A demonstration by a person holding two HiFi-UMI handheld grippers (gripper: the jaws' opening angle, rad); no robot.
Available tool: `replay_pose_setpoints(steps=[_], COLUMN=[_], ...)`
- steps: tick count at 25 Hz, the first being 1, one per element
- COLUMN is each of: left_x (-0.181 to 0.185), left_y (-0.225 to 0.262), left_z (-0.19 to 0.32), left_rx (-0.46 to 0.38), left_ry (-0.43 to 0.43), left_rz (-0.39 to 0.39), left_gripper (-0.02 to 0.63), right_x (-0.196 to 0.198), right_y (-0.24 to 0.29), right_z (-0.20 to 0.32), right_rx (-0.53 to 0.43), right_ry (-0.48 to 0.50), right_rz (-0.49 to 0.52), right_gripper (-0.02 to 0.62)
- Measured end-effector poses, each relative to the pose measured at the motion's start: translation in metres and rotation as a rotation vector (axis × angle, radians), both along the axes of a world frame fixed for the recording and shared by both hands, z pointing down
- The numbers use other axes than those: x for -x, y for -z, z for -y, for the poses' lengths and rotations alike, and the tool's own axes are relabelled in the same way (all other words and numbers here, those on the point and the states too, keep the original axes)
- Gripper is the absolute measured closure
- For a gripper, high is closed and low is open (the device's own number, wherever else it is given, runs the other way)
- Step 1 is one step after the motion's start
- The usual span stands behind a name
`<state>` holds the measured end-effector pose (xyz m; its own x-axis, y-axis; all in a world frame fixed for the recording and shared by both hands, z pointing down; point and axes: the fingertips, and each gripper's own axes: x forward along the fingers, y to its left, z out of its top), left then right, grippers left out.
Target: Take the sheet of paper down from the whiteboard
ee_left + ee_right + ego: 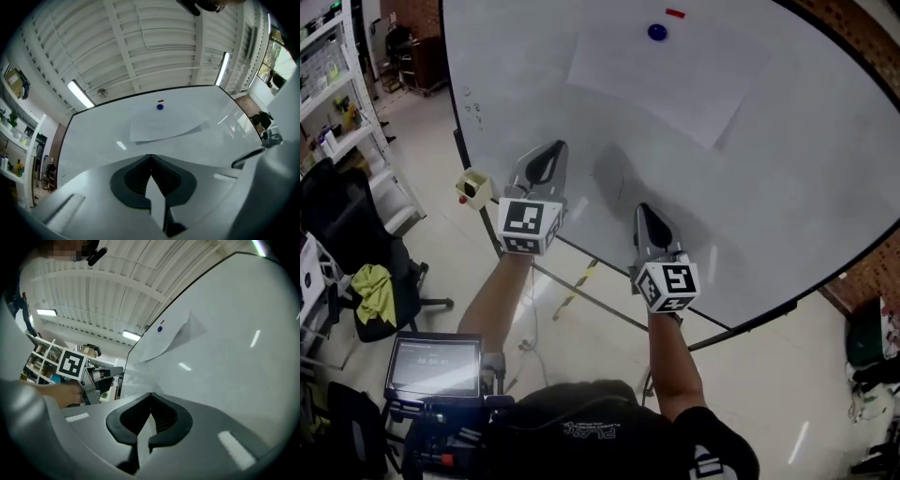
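Note:
A white sheet of paper (670,70) hangs on the whiteboard (806,178), pinned at its top by a round blue magnet (657,32); a small red magnet (675,13) sits just above. The left gripper view also shows the paper (164,124) and blue magnet (160,107) ahead. My left gripper (549,152) is shut and empty, raised below the paper's left side. My right gripper (644,214) is shut and empty, lower, under the paper's middle. Neither touches the paper. In the right gripper view the paper (166,341) lies further up the board, with the left gripper (101,376) at the left.
A small cream cup (473,186) hangs by the board's left edge. A black office chair (352,253) with a yellow cloth (377,286) stands at the left, shelving (337,103) behind it. A screen device (434,367) sits at my waist. The board's stand legs (581,291) cross the floor below.

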<state>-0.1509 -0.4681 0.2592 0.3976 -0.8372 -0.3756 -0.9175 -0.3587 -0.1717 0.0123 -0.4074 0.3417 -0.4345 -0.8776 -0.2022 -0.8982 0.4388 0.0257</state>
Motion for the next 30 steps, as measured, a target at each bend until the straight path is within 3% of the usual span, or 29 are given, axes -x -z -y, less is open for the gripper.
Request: replay_pose_setpoints(steps=[9,12,16,20,30], left_x=[-0.051,-0.069,-0.095,-0.111,-0.137], left_y=[0.128,0.155,0.175,0.19,0.208], left_z=[-0.011,-0.011,0.003,0.019,0.048], left_rx=[-0.181,-0.232,-0.278,-0.281,-0.243], left_ry=[-0.094,-0.074,-0.056,-0.036,-0.049], left_rz=[0.041,0.108,0.148,0.177,0.214], left_gripper=[0.589,0.515,0.475,0.431,0.399], right_x=[-0.047,-0.057,-0.074,-0.075,-0.074], right_y=[0.108,0.131,0.142,0.156,0.172], right_z=[-0.021,-0.023,-0.004,0.007,0.037], right_rx=[-0.144,-0.172,-0.188,-0.208,-0.183], right_ry=[-0.034,-0.005,0.036,0.073,0.123], right_rz=[0.179,0.233,0.362,0.434,0.439], right_gripper=[0.57,0.496,0.437,0.405,0.388])
